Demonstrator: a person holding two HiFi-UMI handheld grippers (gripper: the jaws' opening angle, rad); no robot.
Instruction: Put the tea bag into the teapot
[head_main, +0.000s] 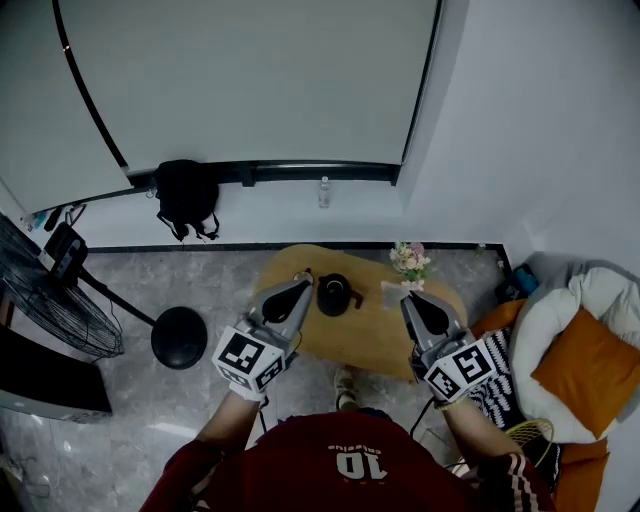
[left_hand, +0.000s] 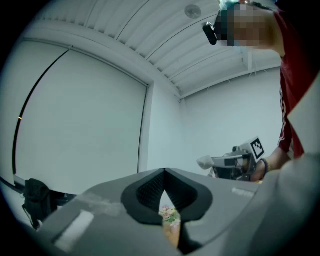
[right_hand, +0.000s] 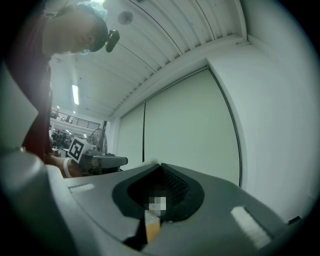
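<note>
A black teapot (head_main: 335, 293) stands on the oval wooden table (head_main: 370, 335). My left gripper (head_main: 303, 283) hovers just left of the teapot with its jaws shut; nothing shows between them in the left gripper view (left_hand: 165, 171). My right gripper (head_main: 407, 298) is right of the teapot, shut on a small pale tea bag (head_main: 392, 292) that sticks out of its tip. The left gripper view shows that tea bag (left_hand: 205, 161) at the right gripper's tip. In the right gripper view (right_hand: 160, 166) the jaws meet, with only a sliver of table below them.
A small bunch of flowers (head_main: 410, 260) stands at the table's far right edge. A black backpack (head_main: 185, 195) and a bottle (head_main: 323, 192) rest by the far wall. A fan (head_main: 55, 300) with a round base (head_main: 179, 337) is at left, a white seat with an orange cushion (head_main: 590, 365) at right.
</note>
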